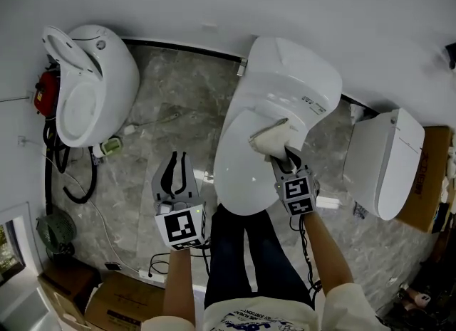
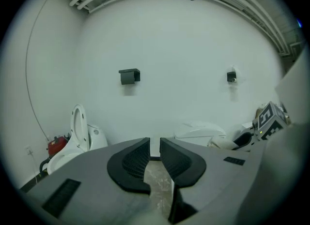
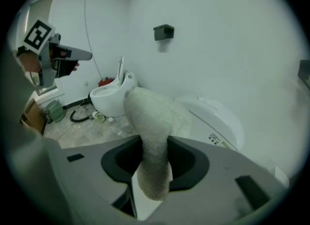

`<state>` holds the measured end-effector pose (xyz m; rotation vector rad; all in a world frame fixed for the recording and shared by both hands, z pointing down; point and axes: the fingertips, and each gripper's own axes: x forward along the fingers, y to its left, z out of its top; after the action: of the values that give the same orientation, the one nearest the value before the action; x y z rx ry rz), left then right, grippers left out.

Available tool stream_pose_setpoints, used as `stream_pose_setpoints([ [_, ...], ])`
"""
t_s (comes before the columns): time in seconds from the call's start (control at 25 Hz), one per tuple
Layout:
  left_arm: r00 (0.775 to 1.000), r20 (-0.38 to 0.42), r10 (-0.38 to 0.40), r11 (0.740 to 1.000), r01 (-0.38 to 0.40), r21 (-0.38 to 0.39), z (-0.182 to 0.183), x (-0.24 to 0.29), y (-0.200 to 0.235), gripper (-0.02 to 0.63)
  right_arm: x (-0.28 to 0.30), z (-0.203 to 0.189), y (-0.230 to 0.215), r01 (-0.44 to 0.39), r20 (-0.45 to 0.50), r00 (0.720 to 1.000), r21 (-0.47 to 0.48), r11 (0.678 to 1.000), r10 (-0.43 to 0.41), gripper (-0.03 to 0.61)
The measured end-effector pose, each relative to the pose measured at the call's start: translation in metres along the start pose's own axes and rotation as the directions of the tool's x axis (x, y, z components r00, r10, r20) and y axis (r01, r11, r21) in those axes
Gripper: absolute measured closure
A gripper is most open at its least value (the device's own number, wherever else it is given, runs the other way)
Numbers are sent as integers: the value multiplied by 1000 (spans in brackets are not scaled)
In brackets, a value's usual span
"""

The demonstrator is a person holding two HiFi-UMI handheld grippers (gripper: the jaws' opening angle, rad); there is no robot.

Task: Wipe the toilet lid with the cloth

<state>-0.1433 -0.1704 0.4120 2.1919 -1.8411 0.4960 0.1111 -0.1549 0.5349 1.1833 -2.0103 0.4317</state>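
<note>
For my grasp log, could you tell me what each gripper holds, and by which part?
The right gripper clamps the cloth across a bunched part, its bulk beyond the jaws; the left gripper holds nothing, jaws nearly together.

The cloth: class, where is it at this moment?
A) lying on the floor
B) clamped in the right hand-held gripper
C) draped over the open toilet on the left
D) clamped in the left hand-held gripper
B: the cloth is pinched between the jaws of the right hand-held gripper over the closed toilet lid, while the left hand-held gripper holds nothing.
</note>
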Motion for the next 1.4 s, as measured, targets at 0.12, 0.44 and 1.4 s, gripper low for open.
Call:
stream_pose_setpoints([
  [0.12,1000,-27,0,1000,0,-9,-23,9,1,548,36,-22,5,-38,-72,997,-52,998,34,440],
  [0.44,997,-71,10,1000,-11,-17,-60,24,8,548,120,-52,5,-76,-213,975,-43,996,65,440],
  [1.4,985,-173,29,998,-39,-57,-148,21,30,548,233,-108,2,8,-504,859,-158,987,-88,440],
])
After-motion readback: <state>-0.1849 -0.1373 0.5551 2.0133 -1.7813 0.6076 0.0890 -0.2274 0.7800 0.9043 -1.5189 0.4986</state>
